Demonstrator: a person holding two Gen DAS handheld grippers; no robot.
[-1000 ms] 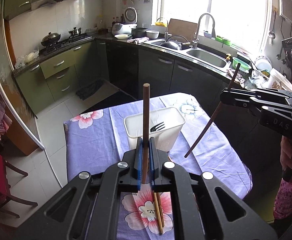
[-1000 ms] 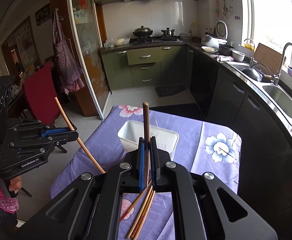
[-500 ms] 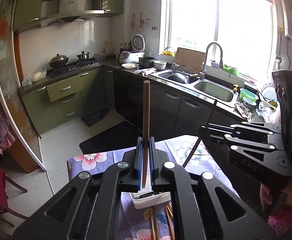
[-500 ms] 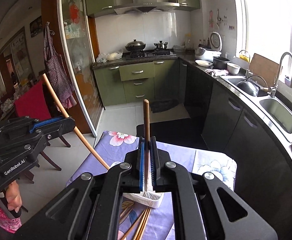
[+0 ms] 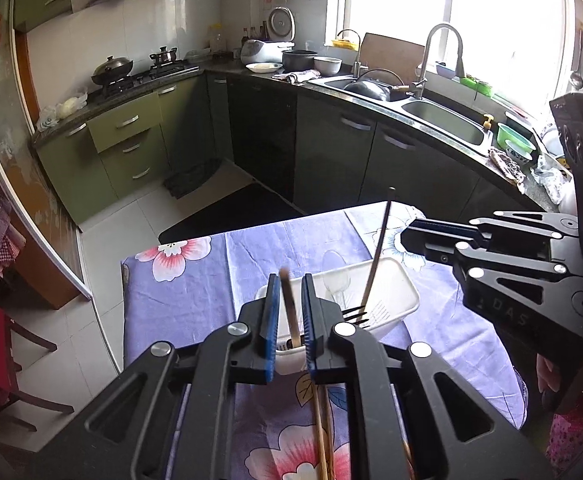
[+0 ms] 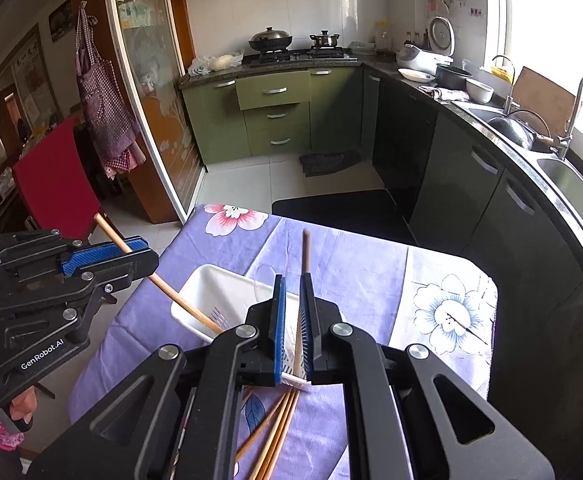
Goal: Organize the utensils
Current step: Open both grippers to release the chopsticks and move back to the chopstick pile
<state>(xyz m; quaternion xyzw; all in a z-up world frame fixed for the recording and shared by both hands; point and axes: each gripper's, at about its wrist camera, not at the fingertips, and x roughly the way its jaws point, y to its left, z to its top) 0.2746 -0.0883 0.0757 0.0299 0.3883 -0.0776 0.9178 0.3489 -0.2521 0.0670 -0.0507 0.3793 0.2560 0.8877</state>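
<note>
Both tools opened; chopsticks (image 5: pixel 290 312) stand loose between pads.

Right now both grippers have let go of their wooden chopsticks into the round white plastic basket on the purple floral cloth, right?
Nearly: the white plastic basket is rectangular, not round, as the left wrist view shows.

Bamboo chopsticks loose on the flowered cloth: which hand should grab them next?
Probably right: the right gripper is open, its dark chopstick clear in the white plastic basket, loose chopsticks just beneath. The left gripper straddles a brown stick.
</note>
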